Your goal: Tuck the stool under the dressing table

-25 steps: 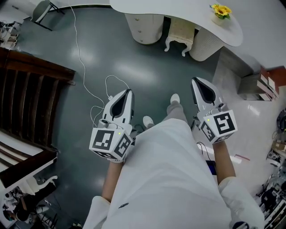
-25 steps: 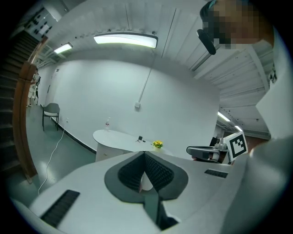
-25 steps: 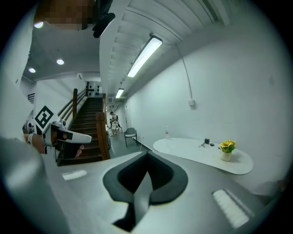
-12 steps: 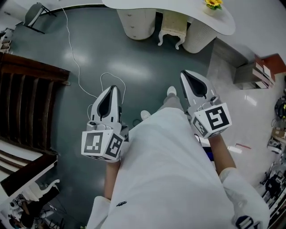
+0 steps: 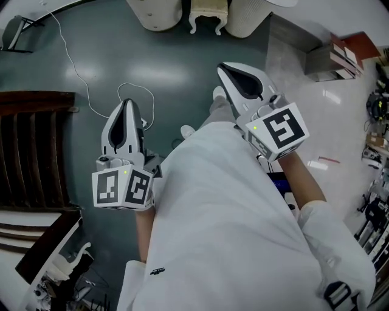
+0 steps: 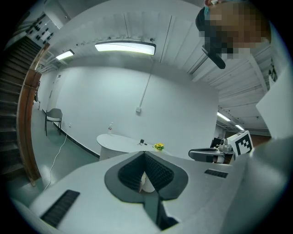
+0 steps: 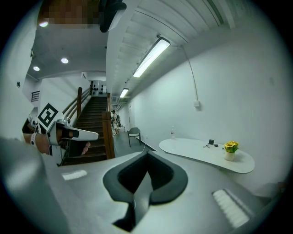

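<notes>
Since a second earlier, the stool (image 5: 205,13) and the round pedestals on either side of it had slid from the upper middle of the head view to its very top edge, and most of the tabletop had passed out of that view. Both grippers had drifted leftward and now pointed across the dark floor (image 5: 170,73). The stool stood between the pedestals of the dressing table (image 7: 192,148), its curved front legs showing about level with their fronts. It therefore already lay roughly where the task wanted it. How deep the seat reached under the top could not be read at that distance. The left gripper (image 5: 127,106) had its ribbed pads pressed together with nothing between them. The right gripper (image 5: 228,71) was likewise closed and empty, and both were well apart from the stool. This fitted a stool pushed home as well as one still needing a nudge. Doing the step well probably depended on the seat sitting square between the pedestals without scraping either. Any further contact would have been best made low and centred on its front edge, with feet kept clear of the white cable (image 5: 79,73).
</notes>
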A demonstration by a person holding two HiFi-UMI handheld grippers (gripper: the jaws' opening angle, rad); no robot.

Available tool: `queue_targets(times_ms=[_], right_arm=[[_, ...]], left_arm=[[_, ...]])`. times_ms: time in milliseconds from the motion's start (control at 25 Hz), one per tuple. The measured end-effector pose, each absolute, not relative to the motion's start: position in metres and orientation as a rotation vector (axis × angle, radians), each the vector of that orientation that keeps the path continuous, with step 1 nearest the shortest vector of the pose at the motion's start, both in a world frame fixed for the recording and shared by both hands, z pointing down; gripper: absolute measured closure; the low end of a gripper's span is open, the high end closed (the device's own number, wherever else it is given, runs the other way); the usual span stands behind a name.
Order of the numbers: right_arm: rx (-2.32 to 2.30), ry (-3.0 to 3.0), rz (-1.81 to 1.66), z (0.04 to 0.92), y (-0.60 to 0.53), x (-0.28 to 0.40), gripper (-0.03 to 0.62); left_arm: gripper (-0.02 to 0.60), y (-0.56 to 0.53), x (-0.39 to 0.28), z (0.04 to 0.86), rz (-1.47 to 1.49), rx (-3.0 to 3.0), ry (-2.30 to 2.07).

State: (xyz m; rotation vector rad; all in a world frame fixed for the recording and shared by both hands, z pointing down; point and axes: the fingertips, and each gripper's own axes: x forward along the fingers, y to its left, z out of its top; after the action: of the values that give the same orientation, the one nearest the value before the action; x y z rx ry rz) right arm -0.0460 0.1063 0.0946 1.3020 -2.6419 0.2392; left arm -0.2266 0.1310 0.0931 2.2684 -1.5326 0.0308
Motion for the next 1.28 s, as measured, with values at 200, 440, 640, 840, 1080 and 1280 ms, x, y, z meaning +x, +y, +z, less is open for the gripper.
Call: queue_targets(times_ms=[200,440,640,840,1080,1280], right_arm=[[1.3,-2.643,0.232,0.093,0.115,-0.041,0.597],[1.31,-2.644,0.231,0.095,0.121,-0.048,0.597],[1.306,-2.649,0.22,0.093,0.123,-0.05,0.597],[1.305,-2.644,0.226,0.094,0.127,-0.052,0.597],[1.302,-2.649,0.23,0.095,0.127,-0.054,0.597],[1.293,-2.647,0.231,0.095,0.128,-0.055,0.597]], left_arm=[[0.574,0.137,-0.221,0.093,0.051,2.293,-1.533],[0.574,0.145,-0.226,0.096,0.043,2.288,-1.525],[0.574,0.146,-0.224,0.098,0.044,2.289,-1.517],[0.574,0.149,-0.226,0.098,0.045,2.295,-1.517],[0.574,0.151,-0.225,0.099,0.047,2.292,-1.516],[0.574,0.15,-0.225,0.098,0.046,2.291,-1.514]])
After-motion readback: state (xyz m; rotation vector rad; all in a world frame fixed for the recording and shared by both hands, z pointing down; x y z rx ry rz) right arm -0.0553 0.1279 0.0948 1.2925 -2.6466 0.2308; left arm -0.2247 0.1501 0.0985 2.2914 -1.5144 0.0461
